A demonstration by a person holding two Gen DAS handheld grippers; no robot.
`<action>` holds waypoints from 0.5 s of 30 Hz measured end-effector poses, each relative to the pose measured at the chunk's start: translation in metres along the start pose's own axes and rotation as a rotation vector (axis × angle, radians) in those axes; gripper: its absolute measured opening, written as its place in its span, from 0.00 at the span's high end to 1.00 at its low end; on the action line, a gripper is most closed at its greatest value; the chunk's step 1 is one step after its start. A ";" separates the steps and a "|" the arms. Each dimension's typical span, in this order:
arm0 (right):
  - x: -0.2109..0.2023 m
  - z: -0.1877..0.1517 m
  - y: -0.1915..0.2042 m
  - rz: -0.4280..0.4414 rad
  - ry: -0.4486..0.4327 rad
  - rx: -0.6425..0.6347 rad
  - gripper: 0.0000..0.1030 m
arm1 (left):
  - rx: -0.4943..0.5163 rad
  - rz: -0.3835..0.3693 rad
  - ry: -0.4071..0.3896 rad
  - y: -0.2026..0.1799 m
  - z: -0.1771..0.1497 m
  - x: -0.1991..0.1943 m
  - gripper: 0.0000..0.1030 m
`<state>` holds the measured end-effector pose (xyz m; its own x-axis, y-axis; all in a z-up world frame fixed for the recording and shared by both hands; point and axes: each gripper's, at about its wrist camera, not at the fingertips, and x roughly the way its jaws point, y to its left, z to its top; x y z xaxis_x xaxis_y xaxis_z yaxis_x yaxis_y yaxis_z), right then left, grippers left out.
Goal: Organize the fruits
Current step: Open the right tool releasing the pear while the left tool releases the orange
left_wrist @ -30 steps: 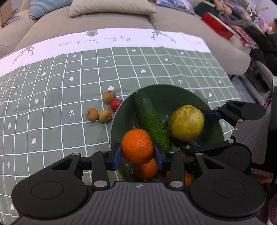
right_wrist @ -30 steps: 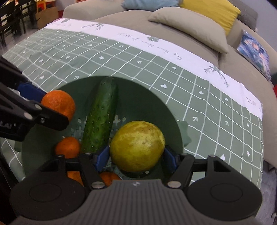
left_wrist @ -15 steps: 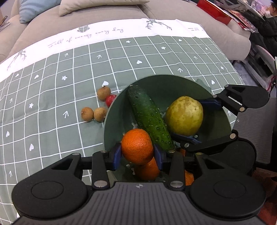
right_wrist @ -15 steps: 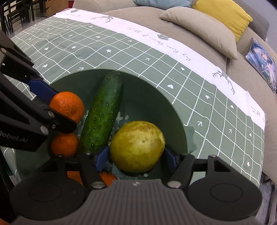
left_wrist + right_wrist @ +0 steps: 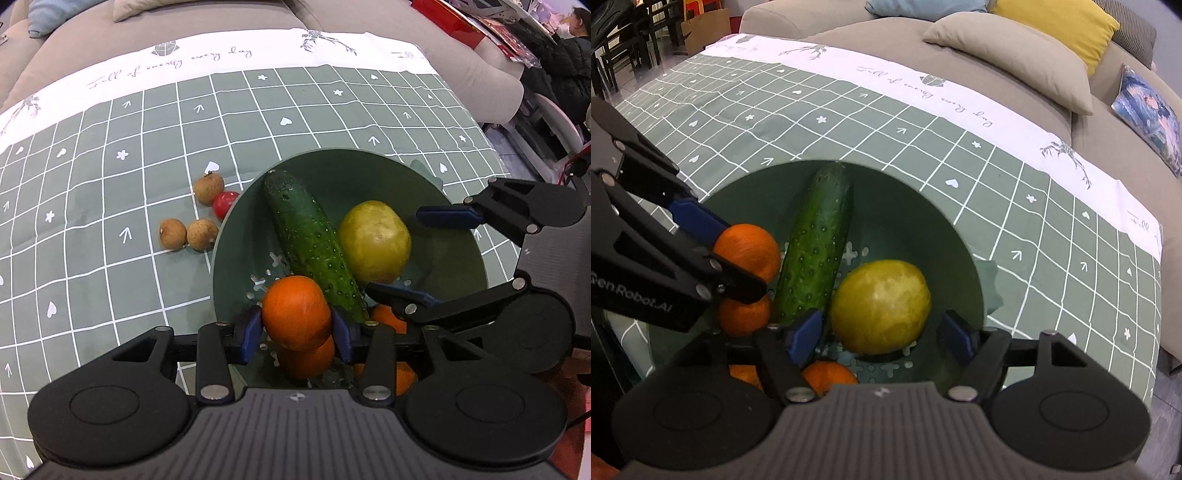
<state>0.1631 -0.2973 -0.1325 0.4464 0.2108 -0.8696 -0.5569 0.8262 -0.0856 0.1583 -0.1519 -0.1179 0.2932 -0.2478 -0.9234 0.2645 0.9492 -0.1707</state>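
A green checked cloth covers the worktop (image 5: 110, 280). On it sits a round green plastic colander bowl (image 5: 461, 266). Inside lie a long bumpy green cucumber (image 5: 310, 240) and a yellow-green pear (image 5: 881, 306), loose between the right claw's (image 5: 881, 332) spread fingers. The left claw (image 5: 297, 326) grips a round orange tangerine (image 5: 295, 310) above the bowl.

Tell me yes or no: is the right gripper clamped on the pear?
No: in the right wrist view the right gripper is open, its blue pads standing clear of the pear, which rests in the green bowl.
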 end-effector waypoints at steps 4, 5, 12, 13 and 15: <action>-0.003 0.001 0.000 0.008 0.004 0.029 0.33 | -0.008 -0.008 -0.018 0.003 0.000 -0.011 0.45; -0.005 0.001 0.000 0.010 0.003 0.042 0.32 | -0.009 -0.014 -0.024 0.004 0.000 -0.014 0.45; -0.024 0.003 0.004 0.005 -0.015 0.149 0.29 | 0.003 -0.053 -0.098 0.018 -0.007 -0.046 0.45; -0.028 0.004 0.005 0.012 -0.021 0.174 0.29 | 0.008 -0.052 -0.113 0.021 -0.009 -0.050 0.45; -0.034 0.005 0.009 0.022 -0.035 0.230 0.29 | 0.019 -0.044 -0.146 0.027 -0.012 -0.060 0.45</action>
<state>0.1463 -0.2949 -0.1009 0.4620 0.2449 -0.8524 -0.3940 0.9177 0.0501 0.1368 -0.1087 -0.0712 0.4113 -0.3164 -0.8548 0.2974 0.9331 -0.2023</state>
